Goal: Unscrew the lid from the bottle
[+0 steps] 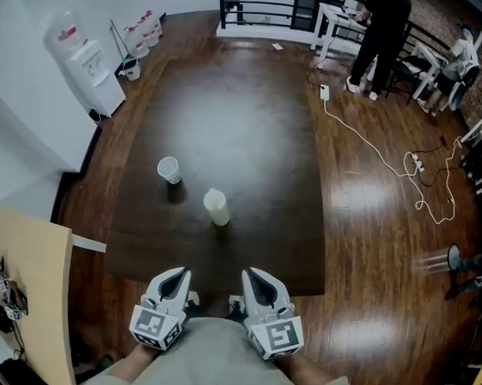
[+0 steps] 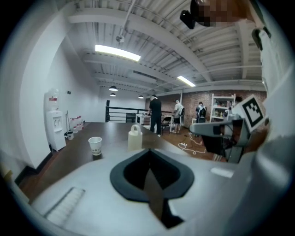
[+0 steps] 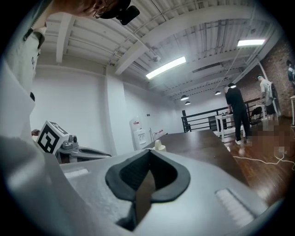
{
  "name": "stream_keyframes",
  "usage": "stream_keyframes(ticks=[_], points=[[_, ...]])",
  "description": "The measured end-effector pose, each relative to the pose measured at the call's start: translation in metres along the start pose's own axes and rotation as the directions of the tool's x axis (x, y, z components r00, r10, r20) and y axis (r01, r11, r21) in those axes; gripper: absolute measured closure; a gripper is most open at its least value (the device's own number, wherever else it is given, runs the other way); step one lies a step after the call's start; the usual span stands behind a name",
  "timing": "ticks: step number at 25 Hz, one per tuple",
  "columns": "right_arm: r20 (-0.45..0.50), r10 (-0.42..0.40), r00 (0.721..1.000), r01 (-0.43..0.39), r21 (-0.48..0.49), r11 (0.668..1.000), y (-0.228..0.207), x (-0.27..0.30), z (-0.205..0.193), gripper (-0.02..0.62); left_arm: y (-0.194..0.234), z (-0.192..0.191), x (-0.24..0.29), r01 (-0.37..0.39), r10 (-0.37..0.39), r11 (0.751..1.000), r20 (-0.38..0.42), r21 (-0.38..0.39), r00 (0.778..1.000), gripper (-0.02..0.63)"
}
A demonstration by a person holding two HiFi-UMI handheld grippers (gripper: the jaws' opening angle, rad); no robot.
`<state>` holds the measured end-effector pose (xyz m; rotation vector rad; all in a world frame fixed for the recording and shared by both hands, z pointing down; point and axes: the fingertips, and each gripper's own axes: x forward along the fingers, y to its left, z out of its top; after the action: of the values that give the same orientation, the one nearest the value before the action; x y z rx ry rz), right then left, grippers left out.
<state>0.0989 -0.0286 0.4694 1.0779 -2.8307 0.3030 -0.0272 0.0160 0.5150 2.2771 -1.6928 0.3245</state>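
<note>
A cream plastic bottle with a handle and lid stands upright near the middle of the dark table. It also shows in the left gripper view as the bottle, and only its top peeks over the jaws in the right gripper view. A white paper cup stands to its left. My left gripper and right gripper hover side by side at the table's near edge, close to my body. Both are shut and empty, well short of the bottle.
A water dispenser stands at the far left wall. A person stands by white tables at the back right. Cables trail over the wooden floor on the right. A pale wooden board lies at the near left.
</note>
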Motion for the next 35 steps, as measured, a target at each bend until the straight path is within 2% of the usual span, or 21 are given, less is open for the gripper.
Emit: stream_keyframes(ticks=[4, 11, 16, 20, 28, 35], points=[[0.010, -0.095, 0.995, 0.095, 0.022, 0.995, -0.013, 0.000, -0.002, 0.597, 0.010, 0.000, 0.032, 0.104, -0.104, 0.995, 0.000, -0.002, 0.995, 0.595], [0.005, -0.268, 0.963, 0.267, 0.040, 0.963, -0.022, -0.008, 0.010, 0.597, 0.028, -0.005, 0.086, 0.233, -0.233, 0.972, -0.064, -0.012, 0.970, 0.417], [0.004, -0.391, 0.920, 0.391, 0.028, 0.920, -0.031, -0.003, 0.016, 0.596, 0.036, -0.013, 0.125, 0.309, -0.308, 0.951, -0.090, -0.002, 0.947, 0.347], [0.013, -0.450, 0.893, 0.450, 0.000, 0.893, -0.028, 0.000, 0.038, 0.596, 0.037, -0.017, 0.155, 0.354, -0.351, 0.935, -0.122, 0.003, 0.928, 0.284], [0.006, -0.539, 0.842, 0.539, -0.025, 0.842, -0.014, 0.005, 0.075, 0.596, 0.031, -0.025, 0.196, 0.450, -0.438, 0.893, -0.190, 0.021, 0.879, 0.249], [0.009, -0.552, 0.834, 0.552, -0.048, 0.833, -0.021, 0.003, 0.088, 0.597, 0.008, -0.035, 0.227, 0.485, -0.464, 0.873, -0.216, 0.054, 0.859, 0.229]])
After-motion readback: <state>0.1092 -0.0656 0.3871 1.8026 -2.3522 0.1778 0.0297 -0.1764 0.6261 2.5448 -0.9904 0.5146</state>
